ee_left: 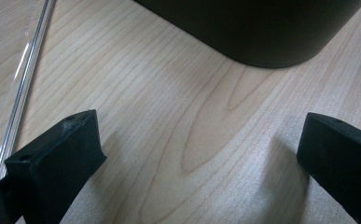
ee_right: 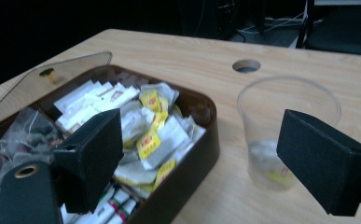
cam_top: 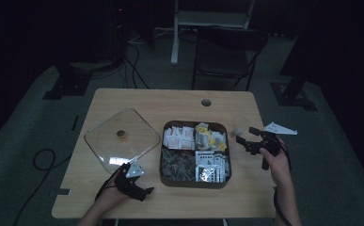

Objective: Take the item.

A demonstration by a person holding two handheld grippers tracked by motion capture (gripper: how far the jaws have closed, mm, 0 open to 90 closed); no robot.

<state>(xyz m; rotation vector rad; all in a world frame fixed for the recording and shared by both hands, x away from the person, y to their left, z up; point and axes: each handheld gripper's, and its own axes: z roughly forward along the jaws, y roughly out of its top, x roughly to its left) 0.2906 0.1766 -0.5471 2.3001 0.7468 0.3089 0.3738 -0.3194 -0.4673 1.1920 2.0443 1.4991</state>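
Right gripper (cam_top: 246,136): jaws spread wide, nothing pinched; held above the table at the right of the tea box, pointing left.
Plastic cup (ee_right: 285,130): clear, upright on the table just beside the box's right side; seen between the right jaws but farther off, untouched; a tea bag with a yellow tag lies in its bottom.
Tea box (cam_top: 162,169): dark, four compartments of bags and sachets, at table centre.
Lid (cam_top: 102,136): clear, flat on the table left of the box.
Left gripper (cam_top: 144,192): jaws spread, empty, low over the bare table (ee_left: 178,116) near the box's front left corner.
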